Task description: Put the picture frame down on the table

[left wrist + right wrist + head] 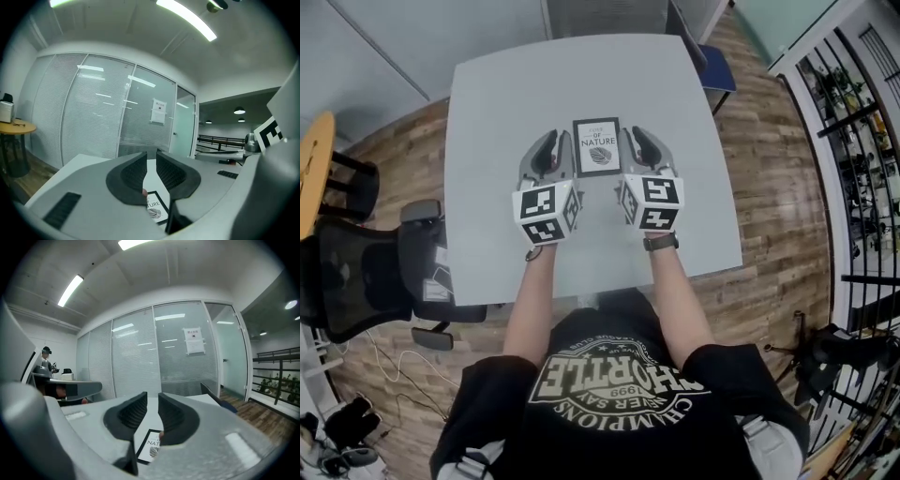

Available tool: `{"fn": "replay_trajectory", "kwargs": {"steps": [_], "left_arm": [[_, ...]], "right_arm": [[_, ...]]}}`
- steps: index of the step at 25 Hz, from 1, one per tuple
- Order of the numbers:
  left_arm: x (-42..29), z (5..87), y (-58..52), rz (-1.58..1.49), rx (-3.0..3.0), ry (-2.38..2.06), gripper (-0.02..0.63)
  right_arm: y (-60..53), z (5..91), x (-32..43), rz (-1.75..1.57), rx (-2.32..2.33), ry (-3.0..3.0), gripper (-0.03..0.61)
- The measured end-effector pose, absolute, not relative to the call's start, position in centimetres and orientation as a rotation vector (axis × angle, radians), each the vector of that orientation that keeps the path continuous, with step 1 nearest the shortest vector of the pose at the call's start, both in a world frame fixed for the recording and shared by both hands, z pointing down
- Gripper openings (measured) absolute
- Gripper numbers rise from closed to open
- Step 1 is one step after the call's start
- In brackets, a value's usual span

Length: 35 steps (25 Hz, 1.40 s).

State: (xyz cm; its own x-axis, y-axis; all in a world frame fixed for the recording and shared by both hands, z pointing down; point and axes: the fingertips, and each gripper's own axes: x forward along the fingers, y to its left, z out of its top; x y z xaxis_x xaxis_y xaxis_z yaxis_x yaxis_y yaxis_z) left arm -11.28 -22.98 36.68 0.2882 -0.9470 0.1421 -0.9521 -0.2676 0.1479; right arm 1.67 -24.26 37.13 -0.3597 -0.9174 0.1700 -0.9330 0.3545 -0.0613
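- The picture frame [596, 146] lies flat on the tabletop [502, 103], between the left tool [151, 159] and the right tool [153, 401].
- Both tools' jaws stand narrowly apart and hold nothing.
- Risk: either of the 2 could nudge the frame askew.

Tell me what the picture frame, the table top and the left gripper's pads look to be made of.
Picture frame: thin black border, matte; plastic or painted wood, can't tell which; white printed sheet inside.
Table: smooth pale grey top, likely laminate, no grain visible.
Left gripper pads: black, finely ribbed, probably rubber.
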Motion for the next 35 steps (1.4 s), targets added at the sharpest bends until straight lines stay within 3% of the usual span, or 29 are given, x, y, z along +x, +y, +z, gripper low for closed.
{"fn": "replay_trajectory", "kwargs": {"steps": [14,35], "left_arm": [[-10.4,31.9,-13.8,-0.023,2.415,-1.813,0.008],[-10.7,30.9,-8.8,0.004,2.441,-1.878,0.006]], "right_arm": [[-14.6,31.2,2.3,0.076,1.757,-2.559,0.024],[-9.8,30.8,2.6,0.058,1.757,-2.574,-0.002]]}}
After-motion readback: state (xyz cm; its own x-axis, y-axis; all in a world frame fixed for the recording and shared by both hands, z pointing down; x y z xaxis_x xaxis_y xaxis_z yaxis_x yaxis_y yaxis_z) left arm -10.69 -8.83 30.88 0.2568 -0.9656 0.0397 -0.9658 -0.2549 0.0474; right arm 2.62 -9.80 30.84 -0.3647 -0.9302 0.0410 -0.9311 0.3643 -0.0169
